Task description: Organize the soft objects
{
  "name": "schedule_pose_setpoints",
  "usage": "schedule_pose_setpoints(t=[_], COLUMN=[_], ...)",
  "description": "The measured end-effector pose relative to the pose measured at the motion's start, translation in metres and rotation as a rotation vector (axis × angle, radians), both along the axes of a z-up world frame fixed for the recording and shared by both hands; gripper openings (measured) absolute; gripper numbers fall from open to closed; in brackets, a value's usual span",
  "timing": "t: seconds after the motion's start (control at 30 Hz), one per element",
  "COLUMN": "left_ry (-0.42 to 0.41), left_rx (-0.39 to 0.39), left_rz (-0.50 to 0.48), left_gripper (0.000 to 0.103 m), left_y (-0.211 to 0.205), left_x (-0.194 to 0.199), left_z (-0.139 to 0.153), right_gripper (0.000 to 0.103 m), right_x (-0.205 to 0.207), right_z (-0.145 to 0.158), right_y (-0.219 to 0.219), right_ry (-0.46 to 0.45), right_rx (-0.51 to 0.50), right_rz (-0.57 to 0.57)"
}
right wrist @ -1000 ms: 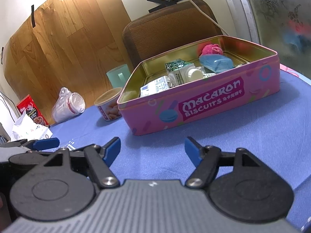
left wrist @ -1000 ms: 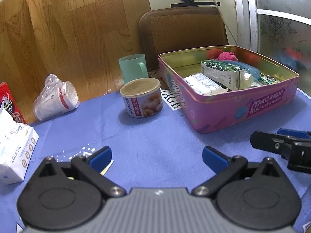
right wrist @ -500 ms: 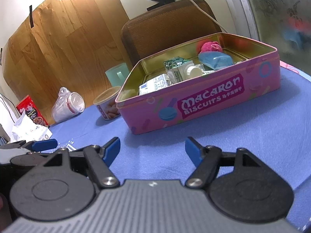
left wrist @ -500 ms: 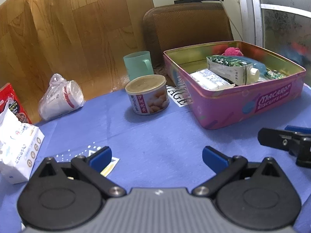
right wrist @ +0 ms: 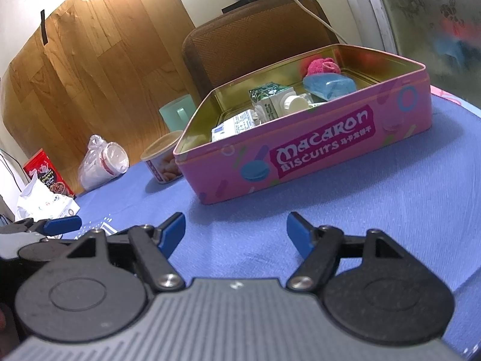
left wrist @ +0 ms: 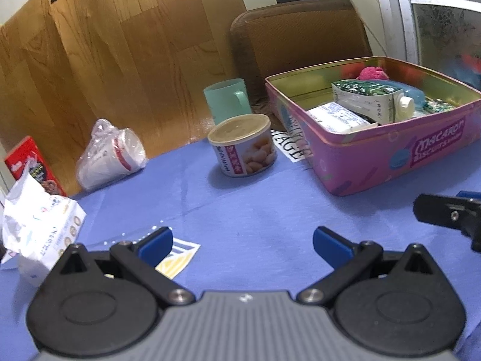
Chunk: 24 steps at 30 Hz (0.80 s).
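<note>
Both the left tool [left wrist: 242, 242] and right tool [right wrist: 235, 230] are held spread and empty above the bench [left wrist: 255, 204], the soft pink ball [right wrist: 323, 66] sits deep in the tin [right wrist: 300, 150], where cartons could be snagged.

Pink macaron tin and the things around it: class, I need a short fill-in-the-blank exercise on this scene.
1. The pink tin stands on a ____ cloth.
2. The fuzzy pink ball lies ____ the tin.
3. Both the left gripper and the right gripper are ____ and hold nothing.
4. The nut can stands beside a ____ mug.

Answers: blue; inside; open; green
</note>
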<state>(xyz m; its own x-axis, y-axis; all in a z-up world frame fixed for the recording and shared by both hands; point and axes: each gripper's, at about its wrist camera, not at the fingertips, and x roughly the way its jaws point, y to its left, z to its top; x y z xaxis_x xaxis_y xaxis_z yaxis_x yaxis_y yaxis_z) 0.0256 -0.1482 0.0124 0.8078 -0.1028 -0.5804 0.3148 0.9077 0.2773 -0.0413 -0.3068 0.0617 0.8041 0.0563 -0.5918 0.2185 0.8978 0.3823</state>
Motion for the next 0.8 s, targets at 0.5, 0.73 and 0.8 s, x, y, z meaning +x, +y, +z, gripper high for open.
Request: schedule_pose_setpoints(t=[0.5, 0.73, 0.8], left_ry=[0.018, 0.034, 0.039], left_rx=[0.031, 0.031, 0.033], left_rz=[-0.006, -0.016, -0.018], left_gripper=[0.103, 0.103, 0.103], left_y=[-0.0014, -0.0025, -0.0031], left_x=[0.0003, -0.0008, -0.0010], left_z=[-0.0036, -0.0039, -0.0040], right_gripper=[0.079, 0.079, 0.079], right_x=[0.0008, -0.0001, -0.0003], right_z=[-0.0019, -0.0037, -0.0038], right_y=[-0.0021, -0.0001, -0.0004], right_ry=[0.005, 0.006, 0.007], right_rx=[0.008, 0.010, 0.010], right_rz=[-0.003, -0.014, -0.014])
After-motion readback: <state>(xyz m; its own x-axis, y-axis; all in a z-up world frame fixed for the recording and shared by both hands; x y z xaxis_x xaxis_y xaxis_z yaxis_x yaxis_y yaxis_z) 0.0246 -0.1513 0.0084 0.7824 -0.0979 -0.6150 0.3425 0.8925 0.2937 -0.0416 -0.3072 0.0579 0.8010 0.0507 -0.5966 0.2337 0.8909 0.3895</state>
